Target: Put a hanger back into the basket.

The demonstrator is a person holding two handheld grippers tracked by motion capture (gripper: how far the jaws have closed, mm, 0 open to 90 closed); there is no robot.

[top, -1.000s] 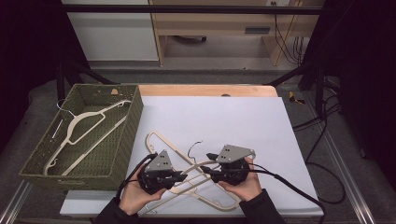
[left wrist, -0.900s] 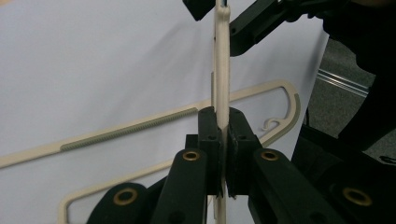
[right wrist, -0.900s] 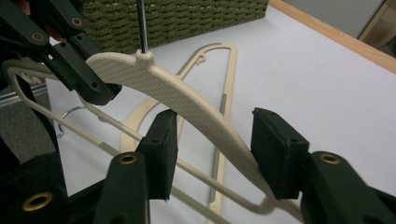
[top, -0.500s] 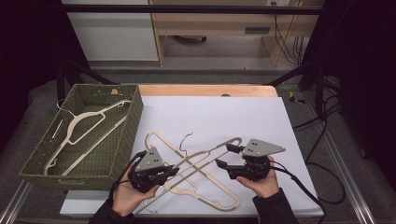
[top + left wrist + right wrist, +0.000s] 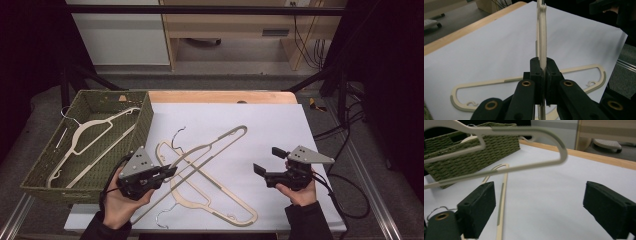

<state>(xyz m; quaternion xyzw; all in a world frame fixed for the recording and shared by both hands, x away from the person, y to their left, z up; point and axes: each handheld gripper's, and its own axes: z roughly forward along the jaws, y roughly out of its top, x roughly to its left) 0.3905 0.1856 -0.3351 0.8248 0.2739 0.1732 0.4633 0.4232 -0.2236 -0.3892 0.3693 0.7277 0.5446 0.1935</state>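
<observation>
At seven o'clock on the desk (image 5: pixel 280 125), my left tool (image 5: pixel 167 172) clamps the raised hanger (image 5: pixel 210 146) by its thin bar; it looks light, stiff and slick, so I'd grip near the neck; my right tool (image 5: pixel 265 161) has just been opening, nothing between, now apart at four o'clock; second hanger (image 5: pixel 220 197) lies flat.

Three hangers are counted: one lifted hanger (image 5: pixel 210 147), one flat hanger (image 5: pixel 215 192) on the desk (image 5: pixel 280 125), and one basket hanger (image 5: pixel 87 137). One basket (image 5: pixel 40 177) is counted. Two grippers are counted, left gripper (image 5: pixel 167 172) and right gripper (image 5: pixel 269 161).
</observation>
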